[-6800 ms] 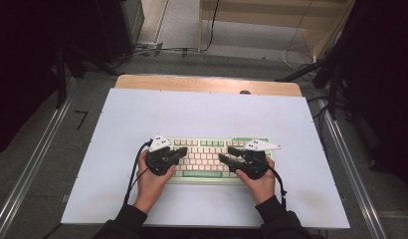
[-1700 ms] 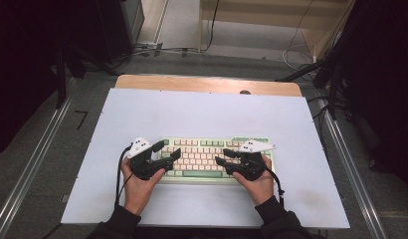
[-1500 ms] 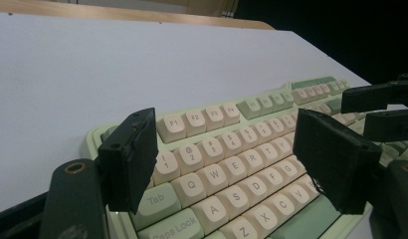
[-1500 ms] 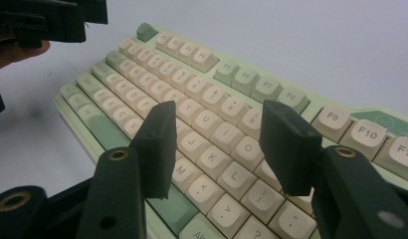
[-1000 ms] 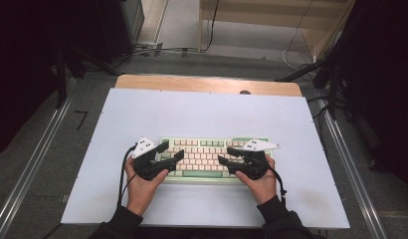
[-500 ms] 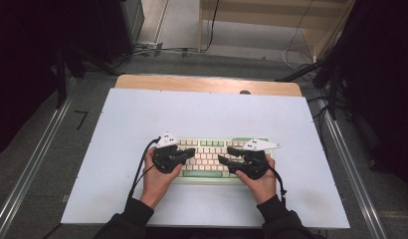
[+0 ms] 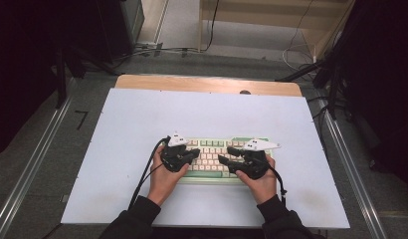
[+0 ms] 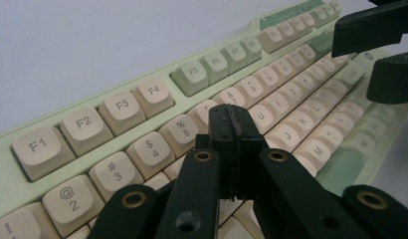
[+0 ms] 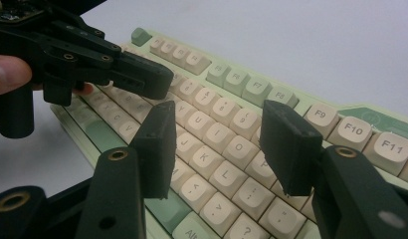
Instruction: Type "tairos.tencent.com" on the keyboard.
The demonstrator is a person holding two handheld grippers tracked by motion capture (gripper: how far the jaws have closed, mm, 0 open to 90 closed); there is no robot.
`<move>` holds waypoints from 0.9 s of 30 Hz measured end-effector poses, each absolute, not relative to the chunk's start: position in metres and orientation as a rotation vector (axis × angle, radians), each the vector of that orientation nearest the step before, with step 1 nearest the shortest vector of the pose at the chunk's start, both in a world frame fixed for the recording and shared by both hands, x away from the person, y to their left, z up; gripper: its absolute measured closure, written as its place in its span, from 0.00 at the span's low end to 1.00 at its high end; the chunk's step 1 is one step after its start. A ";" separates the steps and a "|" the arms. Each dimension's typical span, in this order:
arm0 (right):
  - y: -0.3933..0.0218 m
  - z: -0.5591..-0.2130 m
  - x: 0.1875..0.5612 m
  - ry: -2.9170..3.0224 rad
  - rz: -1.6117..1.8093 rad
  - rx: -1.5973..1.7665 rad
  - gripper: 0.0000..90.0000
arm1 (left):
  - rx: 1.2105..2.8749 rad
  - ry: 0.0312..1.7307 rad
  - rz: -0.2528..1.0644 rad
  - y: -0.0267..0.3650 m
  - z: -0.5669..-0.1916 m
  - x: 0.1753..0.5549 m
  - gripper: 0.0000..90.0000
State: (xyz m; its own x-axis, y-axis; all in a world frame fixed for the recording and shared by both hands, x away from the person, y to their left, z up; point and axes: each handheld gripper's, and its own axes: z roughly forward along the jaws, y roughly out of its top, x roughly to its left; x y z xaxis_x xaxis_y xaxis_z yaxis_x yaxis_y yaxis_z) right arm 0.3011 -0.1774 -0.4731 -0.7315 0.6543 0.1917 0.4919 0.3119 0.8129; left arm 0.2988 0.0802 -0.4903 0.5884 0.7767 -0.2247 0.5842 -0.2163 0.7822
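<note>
Keyboard (image 7: 212, 158) flat near the table's (image 7: 117, 149) front edge, midway between its side edges. Left gripper (image 8: 235, 130) pinched fully shut on nothing, jaws joined into one blunt tip over the number row, likely for poking single keys. Right gripper (image 9: 226, 147) half open, empty, hovering above the letter keys, apparently waiting.

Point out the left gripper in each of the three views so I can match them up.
High view: the left gripper sits left of centre, over the keyboard's left half.
Left gripper view: it rises from the bottom centre, fingers shut together above the number row.
Right gripper view: it is at the upper left, held by a hand.
Shared landmark: the green and cream keyboard.
</note>
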 end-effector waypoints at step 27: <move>-0.177 -0.473 0.301 2.394 1.384 1.063 0.53 | 1.857 1.078 0.272 0.080 -0.484 0.296 0.87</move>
State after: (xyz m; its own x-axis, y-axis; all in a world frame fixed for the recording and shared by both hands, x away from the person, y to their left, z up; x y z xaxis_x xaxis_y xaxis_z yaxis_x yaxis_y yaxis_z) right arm 0.3007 -0.1774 -0.4731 -0.7286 0.6583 0.1889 0.4922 0.3115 0.8128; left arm 0.2958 0.0797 -0.4841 0.5882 0.7709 -0.2445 0.5622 -0.1725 0.8088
